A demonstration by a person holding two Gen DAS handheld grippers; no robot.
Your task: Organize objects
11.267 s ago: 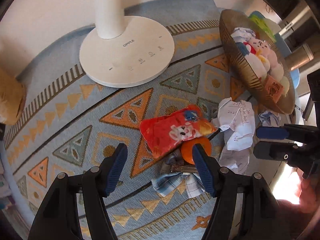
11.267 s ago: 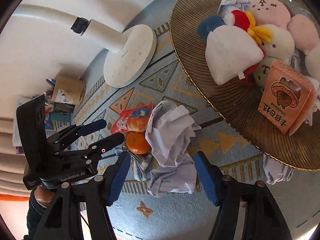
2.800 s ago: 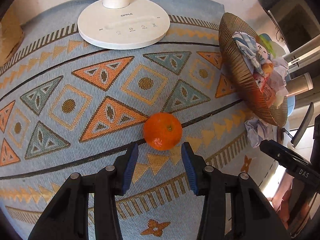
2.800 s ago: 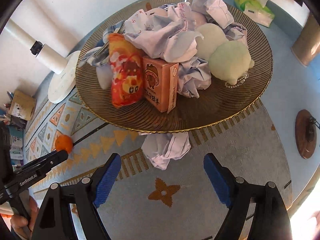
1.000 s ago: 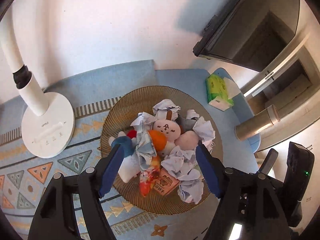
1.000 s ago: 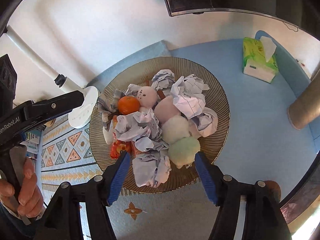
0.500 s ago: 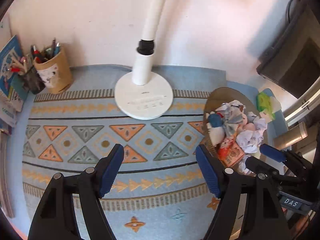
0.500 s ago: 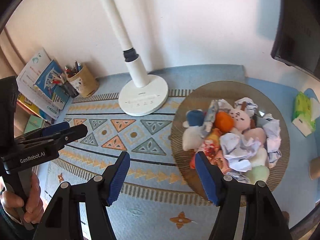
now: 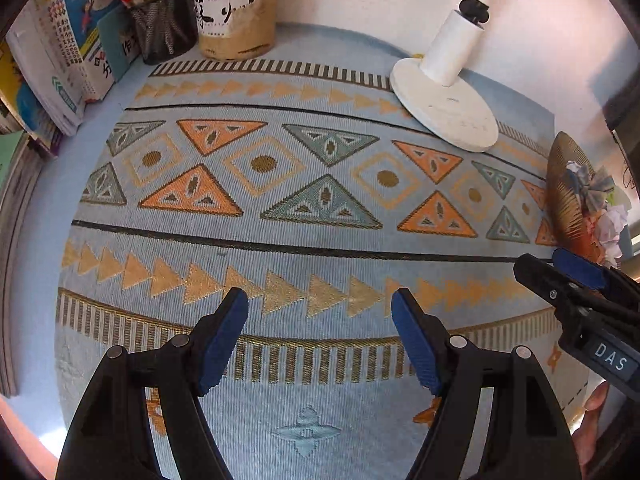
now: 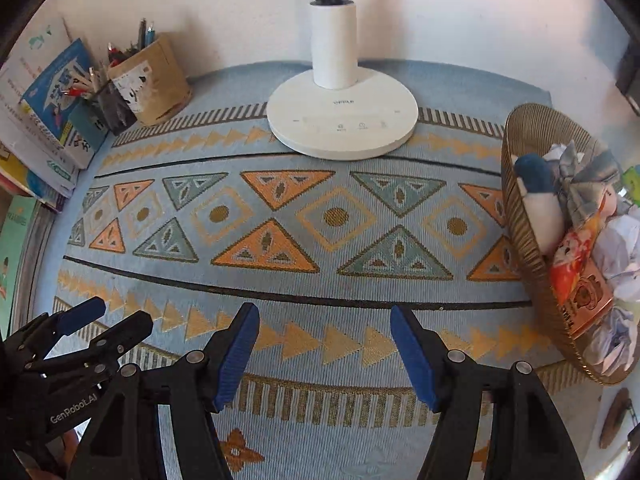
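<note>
A ribbed gold-brown bowl (image 10: 532, 264) stands at the right edge of the patterned mat (image 10: 320, 240). It holds plush toys, crumpled paper, a red snack bag (image 10: 572, 256) and an orange box (image 10: 588, 300). In the left wrist view the bowl (image 9: 564, 200) shows far right. My left gripper (image 9: 320, 336) is open and empty, low over the mat's front. My right gripper (image 10: 324, 344) is open and empty over the mat's front, with the bowl to its right. Each gripper shows in the other's view: the right one (image 9: 560, 268) and the left one (image 10: 108, 320).
A white lamp base (image 10: 342, 124) stands at the back of the mat. A brown pen holder (image 10: 150, 80), a black mesh cup (image 9: 164, 28) and stacked books (image 10: 44, 120) sit at the back left. A green tissue pack (image 10: 632, 176) peeks out behind the bowl.
Both grippers have come down lower and closer to the mat. The left one has swung left, so the bowl now sits at its far right edge.
</note>
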